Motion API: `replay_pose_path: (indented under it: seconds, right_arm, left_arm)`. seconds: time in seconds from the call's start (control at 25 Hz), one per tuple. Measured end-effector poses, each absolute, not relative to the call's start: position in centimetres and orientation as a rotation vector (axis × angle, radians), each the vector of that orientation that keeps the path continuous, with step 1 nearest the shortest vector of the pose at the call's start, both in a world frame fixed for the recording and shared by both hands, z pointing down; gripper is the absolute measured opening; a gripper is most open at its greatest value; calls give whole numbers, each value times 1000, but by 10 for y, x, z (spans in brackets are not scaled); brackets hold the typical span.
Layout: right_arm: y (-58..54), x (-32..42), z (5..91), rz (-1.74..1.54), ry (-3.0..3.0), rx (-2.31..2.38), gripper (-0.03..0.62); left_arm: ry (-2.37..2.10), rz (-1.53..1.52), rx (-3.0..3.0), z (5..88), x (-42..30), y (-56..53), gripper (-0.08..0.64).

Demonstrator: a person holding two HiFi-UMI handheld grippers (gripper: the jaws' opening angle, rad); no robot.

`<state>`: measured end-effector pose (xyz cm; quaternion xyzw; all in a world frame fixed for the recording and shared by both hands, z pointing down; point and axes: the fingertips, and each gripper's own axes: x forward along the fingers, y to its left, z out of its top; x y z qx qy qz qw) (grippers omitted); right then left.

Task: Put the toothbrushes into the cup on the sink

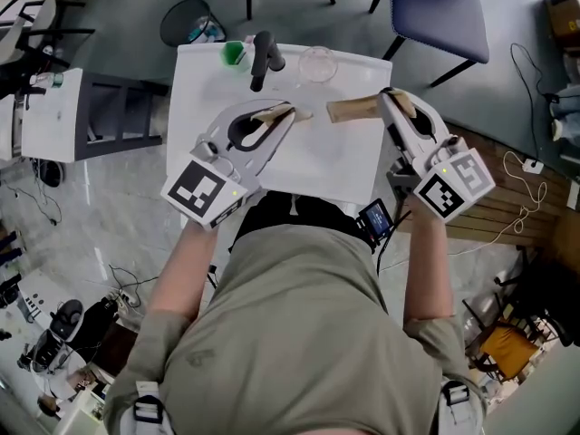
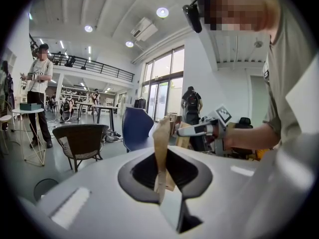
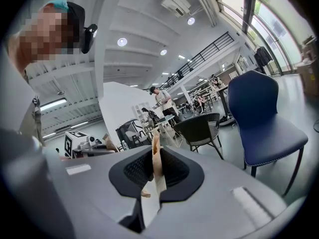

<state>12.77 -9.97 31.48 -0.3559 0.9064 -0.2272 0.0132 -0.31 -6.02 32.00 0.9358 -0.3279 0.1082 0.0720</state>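
Left tongs [image 1: 288, 111] clenched on a flat tan toothbrush [image 1: 275, 112] that looks paper-wrapped. Right tongs [image 1: 388, 100] pinch a second toothbrush [image 1: 349, 109], same look. Clear cup [image 1: 317, 64] sits just past both tips on the white counter [image 1: 344, 166].

The person's body [image 1: 299, 333] hides the near edge of the sink [image 1: 195, 98]. The left paper pack [image 1: 275, 113] and the right paper pack [image 1: 352, 109] hide whatever is inside them. The green thing [image 1: 234, 53] is too small to tell. The blue chair [image 1: 435, 7] is cut off at the top.

Arms held forward — left tool [image 1: 288, 114] and right tool [image 1: 387, 96] each clamped on tan paper [image 1: 350, 110].
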Motion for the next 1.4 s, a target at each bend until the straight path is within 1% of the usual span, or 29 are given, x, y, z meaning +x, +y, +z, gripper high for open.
replay_pose_path:
  seconds: [0.56, 0.72, 1.4]
  right_arm:
    - [-147, 116, 324, -718, 2800, -1229, 35]
    - [-158, 113, 326, -718, 2799, -1244, 35]
    - [-209, 88, 355, -735, 2825, -1272, 35]
  left_arm:
    - [-914, 317, 2817, 324, -12, -105, 35]
    - [-874, 245, 2808, 320, -8, -109, 35]
    - [-894, 242, 2770, 332, -30, -134, 35]
